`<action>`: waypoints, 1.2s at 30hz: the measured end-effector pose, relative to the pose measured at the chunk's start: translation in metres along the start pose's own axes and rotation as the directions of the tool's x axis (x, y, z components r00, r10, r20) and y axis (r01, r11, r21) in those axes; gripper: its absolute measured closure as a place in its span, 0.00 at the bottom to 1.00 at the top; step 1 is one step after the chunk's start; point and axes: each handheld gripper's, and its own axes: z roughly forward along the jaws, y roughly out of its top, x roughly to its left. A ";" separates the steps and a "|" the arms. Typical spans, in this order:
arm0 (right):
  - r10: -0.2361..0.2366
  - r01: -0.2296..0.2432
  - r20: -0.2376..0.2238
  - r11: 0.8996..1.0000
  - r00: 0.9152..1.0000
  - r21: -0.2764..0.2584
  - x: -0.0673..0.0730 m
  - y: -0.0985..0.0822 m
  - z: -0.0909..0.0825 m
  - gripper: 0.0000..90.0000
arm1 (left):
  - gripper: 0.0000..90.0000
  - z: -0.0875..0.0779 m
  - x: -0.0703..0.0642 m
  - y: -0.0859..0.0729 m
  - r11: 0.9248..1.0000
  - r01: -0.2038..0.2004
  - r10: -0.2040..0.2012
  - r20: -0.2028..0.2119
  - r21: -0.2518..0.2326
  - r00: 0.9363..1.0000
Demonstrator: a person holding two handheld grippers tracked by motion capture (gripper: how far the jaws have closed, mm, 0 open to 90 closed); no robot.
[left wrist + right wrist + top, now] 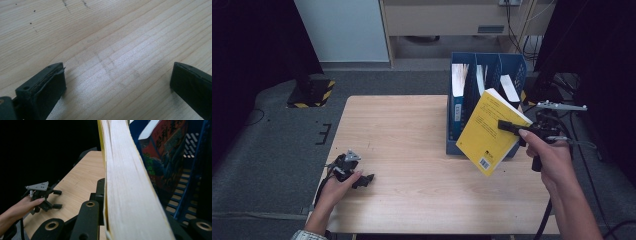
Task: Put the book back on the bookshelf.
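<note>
Right gripper (512, 127) clamps yellow book (489, 135), tilted in air beside blue rack (512, 67). Left gripper (362, 180) wide, empty, resting on table (412, 125). Book not yet slotted or set down.

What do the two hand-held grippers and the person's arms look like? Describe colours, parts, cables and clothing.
Both grippers are black. The right gripper carries a grey three-cornered plate and trails a black cable. The left gripper has the same grey plate; its fingers are blocky, with dark, worn pads. A light checked cuff shows at the left wrist; the right forearm is unsleeved.
</note>
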 end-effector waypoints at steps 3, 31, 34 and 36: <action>0.009 -0.008 0.013 1.000 1.000 -0.007 -0.003 0.003 -0.006 0.83 | 0.00 0.000 0.000 0.000 1.000 0.001 -0.001 0.000 -0.001 1.000; 0.020 -0.025 0.224 0.999 0.974 0.020 -0.035 0.042 -0.013 0.83 | 0.00 0.001 -0.001 0.000 1.000 0.003 -0.003 -0.001 -0.006 1.000; 0.001 -0.008 0.250 1.000 0.968 0.029 -0.036 0.046 -0.010 0.83 | 0.00 0.001 -0.001 0.000 1.000 0.003 -0.003 -0.001 -0.006 1.000; 0.004 -0.012 0.262 0.999 0.965 0.032 -0.036 0.048 -0.008 0.83 | 0.00 0.001 -0.001 0.000 1.000 0.003 -0.003 -0.001 -0.006 1.000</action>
